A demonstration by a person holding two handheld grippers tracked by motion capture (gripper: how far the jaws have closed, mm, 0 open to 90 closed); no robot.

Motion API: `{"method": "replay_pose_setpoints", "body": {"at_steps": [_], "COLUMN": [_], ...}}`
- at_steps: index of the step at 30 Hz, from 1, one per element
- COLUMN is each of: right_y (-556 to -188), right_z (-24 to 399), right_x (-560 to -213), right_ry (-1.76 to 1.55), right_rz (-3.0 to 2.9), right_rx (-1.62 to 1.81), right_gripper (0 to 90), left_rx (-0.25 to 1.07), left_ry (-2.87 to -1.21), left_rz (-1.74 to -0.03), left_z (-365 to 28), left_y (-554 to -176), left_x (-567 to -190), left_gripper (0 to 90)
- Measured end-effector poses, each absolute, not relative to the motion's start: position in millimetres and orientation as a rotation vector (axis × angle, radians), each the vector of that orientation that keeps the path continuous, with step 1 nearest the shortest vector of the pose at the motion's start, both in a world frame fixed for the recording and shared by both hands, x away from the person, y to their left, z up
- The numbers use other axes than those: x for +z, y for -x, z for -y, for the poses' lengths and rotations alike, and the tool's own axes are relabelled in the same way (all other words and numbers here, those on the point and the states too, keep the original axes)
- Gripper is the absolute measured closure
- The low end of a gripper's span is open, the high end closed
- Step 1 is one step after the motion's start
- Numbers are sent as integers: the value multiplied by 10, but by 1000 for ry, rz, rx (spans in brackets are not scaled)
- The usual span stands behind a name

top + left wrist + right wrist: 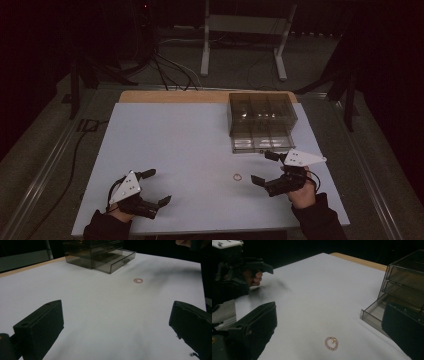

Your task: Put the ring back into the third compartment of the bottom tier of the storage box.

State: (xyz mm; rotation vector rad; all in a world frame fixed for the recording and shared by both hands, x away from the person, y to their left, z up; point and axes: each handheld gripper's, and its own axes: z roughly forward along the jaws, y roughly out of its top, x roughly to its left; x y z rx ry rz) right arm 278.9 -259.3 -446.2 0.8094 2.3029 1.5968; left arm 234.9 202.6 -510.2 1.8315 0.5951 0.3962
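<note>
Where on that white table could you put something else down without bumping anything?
The whole left and middle of the table, between the left claw and the drawer box, is bare. It is crowded at the right: bead ring, right claw, open bottom drawer.

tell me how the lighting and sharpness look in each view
High view: dim, dark surroundings, the white table evenly lit. Left gripper view: soft shadow smudges near the bead ring, which looks blurred. Right gripper view: the bead ring is sharper, the left tool dark.
</note>
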Motion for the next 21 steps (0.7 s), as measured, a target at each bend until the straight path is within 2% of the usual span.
{"method": "replay_pose_setpoints", "body": {"at_steps": [21], "right_y": [-2997], "right_z": [2481], "right_x": [-4692], "right_ry": [-846], "right_rz": [-2366], "right_rx": [1535], "right_gripper": [0], "left_rx": [391], "left_ry": [-1836], "left_rz": [-594], "left_z": [-2020], "left_y": [-2349], "left_x": [-5106], "left_gripper": [6]}}
